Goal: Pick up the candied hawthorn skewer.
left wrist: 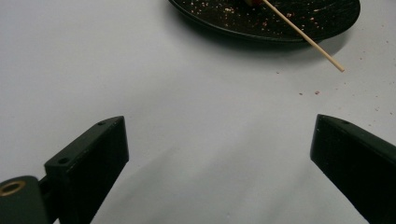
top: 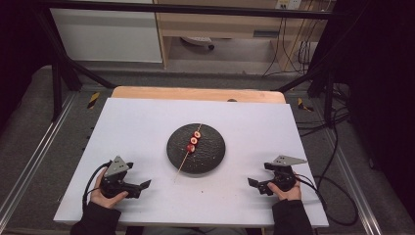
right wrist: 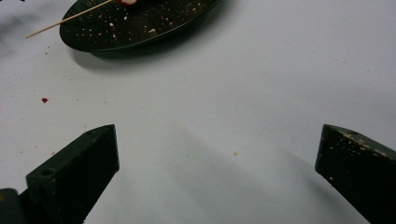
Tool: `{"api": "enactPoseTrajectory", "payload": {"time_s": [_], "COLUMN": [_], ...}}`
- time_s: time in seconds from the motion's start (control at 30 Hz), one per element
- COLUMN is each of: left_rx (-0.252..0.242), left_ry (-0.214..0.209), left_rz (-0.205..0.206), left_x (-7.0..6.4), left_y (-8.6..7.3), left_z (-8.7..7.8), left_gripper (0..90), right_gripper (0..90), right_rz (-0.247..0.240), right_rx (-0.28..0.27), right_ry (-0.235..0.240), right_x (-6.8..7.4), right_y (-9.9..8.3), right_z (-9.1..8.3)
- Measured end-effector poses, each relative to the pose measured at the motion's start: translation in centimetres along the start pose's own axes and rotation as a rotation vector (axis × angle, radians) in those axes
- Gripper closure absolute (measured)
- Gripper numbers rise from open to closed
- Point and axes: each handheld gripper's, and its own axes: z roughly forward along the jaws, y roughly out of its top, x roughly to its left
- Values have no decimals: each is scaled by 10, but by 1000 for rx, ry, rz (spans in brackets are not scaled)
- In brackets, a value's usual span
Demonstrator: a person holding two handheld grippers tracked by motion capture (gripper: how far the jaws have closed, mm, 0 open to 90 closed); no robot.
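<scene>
Skewer [top: 191, 145] on plate [top: 213, 152] | L claw [top: 143, 186], R claw [top: 254, 184] wide, w/o load

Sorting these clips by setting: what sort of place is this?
Probably a lab recording station, not a kitchen: a black frame surrounds the white table, cables trail the floor, and one staged plate holds a fruit skewer.
</scene>
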Motion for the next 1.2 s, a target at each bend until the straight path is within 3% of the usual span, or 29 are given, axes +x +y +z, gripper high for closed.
{"api": "enactPoseTrajectory", "payload": {"time_s": [0.57,1.2], "left_rx": [-7,-19], "left_ry": [25,57], "left_rz": [1,-16], "left_x": [-3,-11], "left_y": [6,29], "left_z": [-1,4], "left_gripper": [40,40], "right_gripper": [6,6], "right_rz": [-6,-7], "right_rx": [2,6], "right_ry": [-20,-22], "right_x": [0,1], "right_y": [0,1], "right_z": [0,-1]}}
